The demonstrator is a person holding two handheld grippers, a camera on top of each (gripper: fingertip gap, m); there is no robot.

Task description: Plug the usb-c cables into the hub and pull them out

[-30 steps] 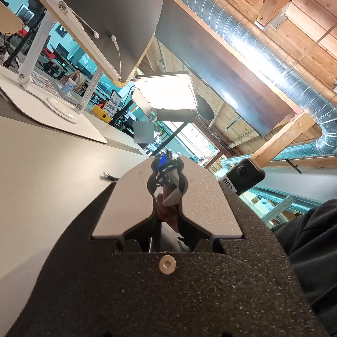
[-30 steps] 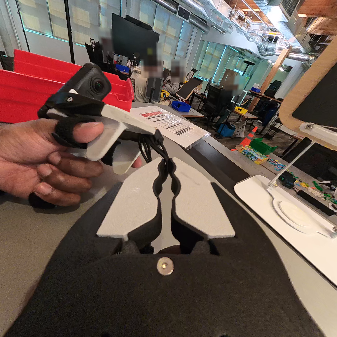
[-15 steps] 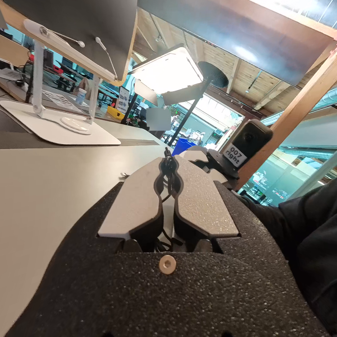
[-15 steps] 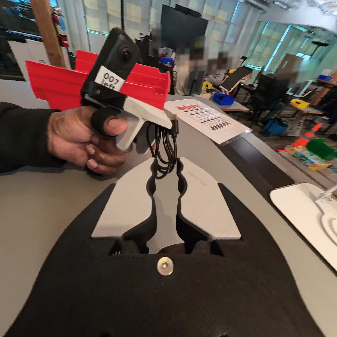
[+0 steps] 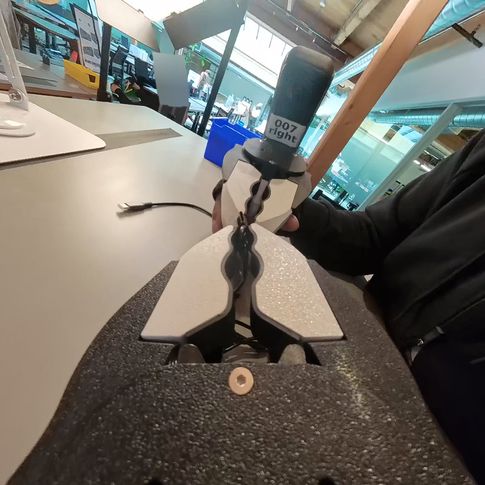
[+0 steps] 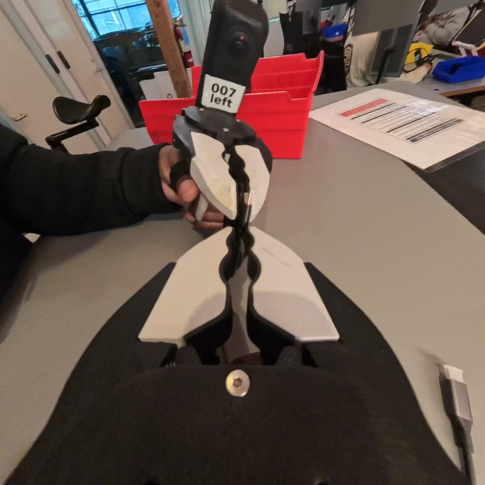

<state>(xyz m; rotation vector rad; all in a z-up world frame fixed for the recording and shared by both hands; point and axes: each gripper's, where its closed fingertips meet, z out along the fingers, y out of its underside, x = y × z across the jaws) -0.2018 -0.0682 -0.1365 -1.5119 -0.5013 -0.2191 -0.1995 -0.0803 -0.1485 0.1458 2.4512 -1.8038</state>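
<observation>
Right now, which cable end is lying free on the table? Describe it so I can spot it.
Start from the grey table; to the left of the right gripper a black cable runs across the bare surface. It ends in a connector with a dark body and silver tip, lying flat. Unlike the black cable bundle pinched in the left gripper, nothing holds it.

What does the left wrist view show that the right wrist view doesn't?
Only the left wrist view shows a blue bin beyond the table edge and a loose cable's plug lying flat. Only the right wrist view shows the red bins, a printed sheet and a braided plug. Both show the grey table and both grippers, left and right, nose to nose, shut on black cable.
</observation>
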